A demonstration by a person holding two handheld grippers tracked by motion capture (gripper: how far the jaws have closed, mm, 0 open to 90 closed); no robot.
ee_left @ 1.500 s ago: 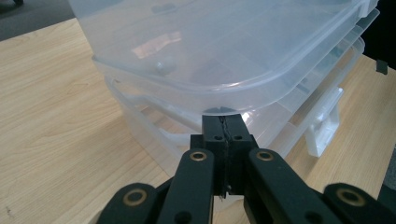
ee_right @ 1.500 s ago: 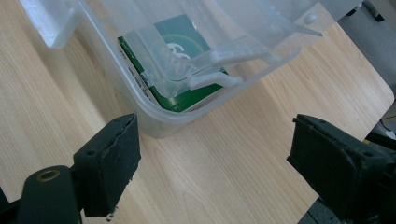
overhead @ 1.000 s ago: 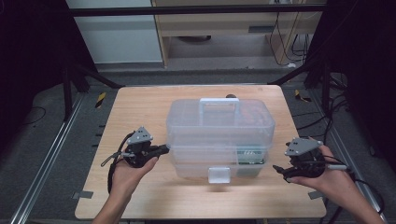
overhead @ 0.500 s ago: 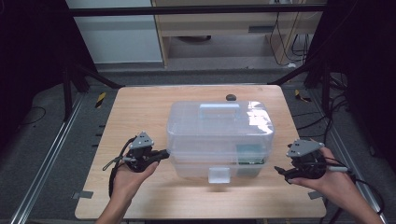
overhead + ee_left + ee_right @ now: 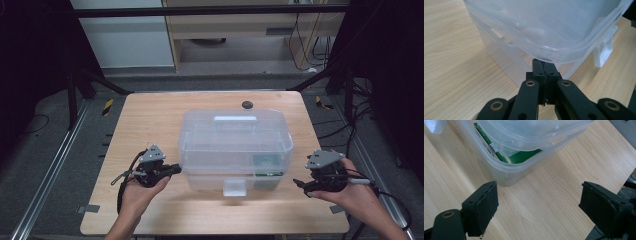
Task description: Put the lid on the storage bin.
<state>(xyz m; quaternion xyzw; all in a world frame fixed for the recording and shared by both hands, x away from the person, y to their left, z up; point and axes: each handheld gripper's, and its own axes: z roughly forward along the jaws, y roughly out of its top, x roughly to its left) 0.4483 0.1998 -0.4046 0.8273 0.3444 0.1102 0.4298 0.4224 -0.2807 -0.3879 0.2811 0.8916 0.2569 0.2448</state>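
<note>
A clear plastic storage box (image 5: pixel 210 181) stands in the middle of the wooden table (image 5: pixel 150 115). Its lid (image 5: pixel 235 135) sits loose and raised above the box rim (image 5: pixel 506 168), leaving a gap. Something green (image 5: pixel 524 156) lies inside the box, at its right end. My left gripper (image 5: pixel 177 168) is shut, with nothing between its pads. Its tips (image 5: pixel 543 62) sit just under the lid's left rim (image 5: pixel 564 53); contact is unclear. My right gripper (image 5: pixel 300 184) is held open beside the box's right front corner, its pads (image 5: pixel 486 202) wide apart over bare wood.
A white latch (image 5: pixel 234 187) hangs at the front of the lid, over the table. A small black disc (image 5: pixel 246 104) lies behind the box. Bare wood runs along the front edge and both sides. Dark frame rails and cables surround the table.
The lid has sunk a little lower over the box. My left gripper has edged slightly toward the box. The right gripper has kept still.
</note>
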